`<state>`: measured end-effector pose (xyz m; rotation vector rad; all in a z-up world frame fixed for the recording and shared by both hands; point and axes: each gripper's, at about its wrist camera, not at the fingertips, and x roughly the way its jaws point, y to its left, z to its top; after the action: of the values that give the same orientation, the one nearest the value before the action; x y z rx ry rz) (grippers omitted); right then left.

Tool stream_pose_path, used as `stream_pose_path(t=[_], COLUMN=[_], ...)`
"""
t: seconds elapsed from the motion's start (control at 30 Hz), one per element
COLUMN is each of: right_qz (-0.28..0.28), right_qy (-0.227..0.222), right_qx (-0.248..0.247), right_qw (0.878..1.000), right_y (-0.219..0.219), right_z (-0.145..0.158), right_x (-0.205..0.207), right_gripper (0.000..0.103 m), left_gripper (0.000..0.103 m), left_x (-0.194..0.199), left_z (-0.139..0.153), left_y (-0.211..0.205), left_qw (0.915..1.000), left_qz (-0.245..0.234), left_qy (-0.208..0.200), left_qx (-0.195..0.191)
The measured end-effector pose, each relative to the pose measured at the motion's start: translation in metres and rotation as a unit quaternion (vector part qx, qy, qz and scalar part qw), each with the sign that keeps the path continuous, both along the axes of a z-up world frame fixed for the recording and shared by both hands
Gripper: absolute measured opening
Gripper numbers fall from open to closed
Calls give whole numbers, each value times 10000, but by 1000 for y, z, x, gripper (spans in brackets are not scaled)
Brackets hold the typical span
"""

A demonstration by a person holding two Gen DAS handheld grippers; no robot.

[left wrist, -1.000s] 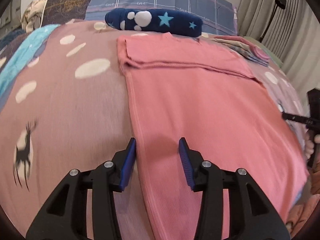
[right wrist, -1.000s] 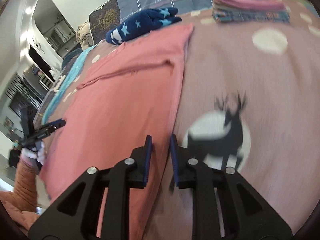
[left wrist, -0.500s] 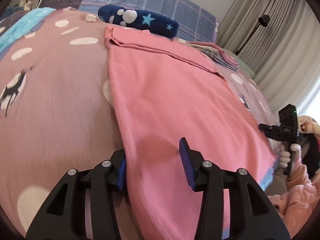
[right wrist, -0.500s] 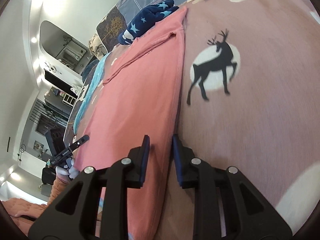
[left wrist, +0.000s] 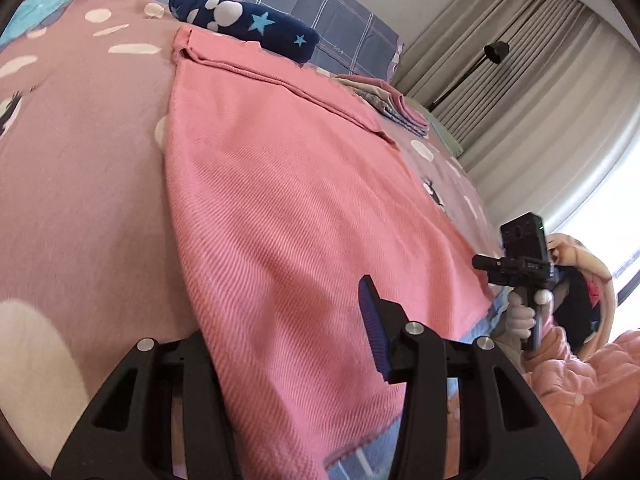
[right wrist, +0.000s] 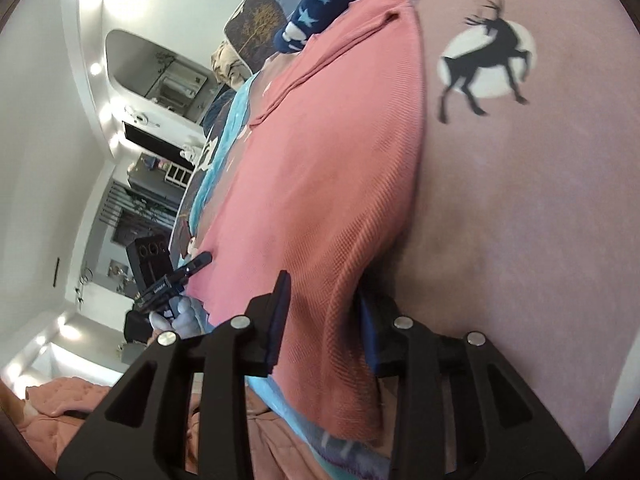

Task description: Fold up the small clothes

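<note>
A pink knit garment lies spread flat on the bed, its far end folded over. My left gripper is open and straddles the garment's near left corner; the cloth covers its left finger, and the right fingertip stands above the fabric. My right gripper is open around the garment's near right edge, which bunches up between the jaws and hides most of the right finger. Each gripper also shows small in the other's view: the right one in the left wrist view, the left one in the right wrist view.
A dusty pink bedspread with white spots and a deer print covers the bed. A navy star-patterned plush lies beyond the garment. A stack of folded clothes sits at the far right. Curtains and a lamp stand behind.
Both grippers have slid forward to the garment's near edge. The cloth now lies between each pair of fingers. The right gripper's jaws have opened wider.
</note>
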<state>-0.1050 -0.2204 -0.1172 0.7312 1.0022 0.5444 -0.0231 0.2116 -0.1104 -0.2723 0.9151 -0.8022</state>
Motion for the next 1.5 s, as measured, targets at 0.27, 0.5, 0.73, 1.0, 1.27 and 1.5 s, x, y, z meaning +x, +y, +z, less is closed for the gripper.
stream_pose_path(t=[0.27,0.5,0.73,1.0,1.27,1.5], right_qz=[-386,-464,-760,-962,-1152,-1127], right_qy=[-277,-1314,-2546,-2529,-2183,-1981], right_qx=[508,656,612,402,369,119], right_qw=[9976,9881,9621,9619,9684,9736], right_y=[-13,-23,-50,-59,-70,-78], right_z=[11,68,136,133,120,118], right_x=[-14,-8,-70,-64,2,77], right_gripper=[4,4,3,3,3,4], left_gripper=[6,5,3,3,3,3], left_x=[-9,-17,-74,-83,-16,65], left_z=[19,86,135,140,135,134], left_y=[6,1,17,-3,-16,-34], left_qw=[9984,9888,9759,9755,9766,9795], left_qz=[415,524,556,558,822,999], left_qy=[-193,-1048,-1596,-1867,-1770,-1667], left_qx=[-331,-921,-1380,-1018,-903,-530])
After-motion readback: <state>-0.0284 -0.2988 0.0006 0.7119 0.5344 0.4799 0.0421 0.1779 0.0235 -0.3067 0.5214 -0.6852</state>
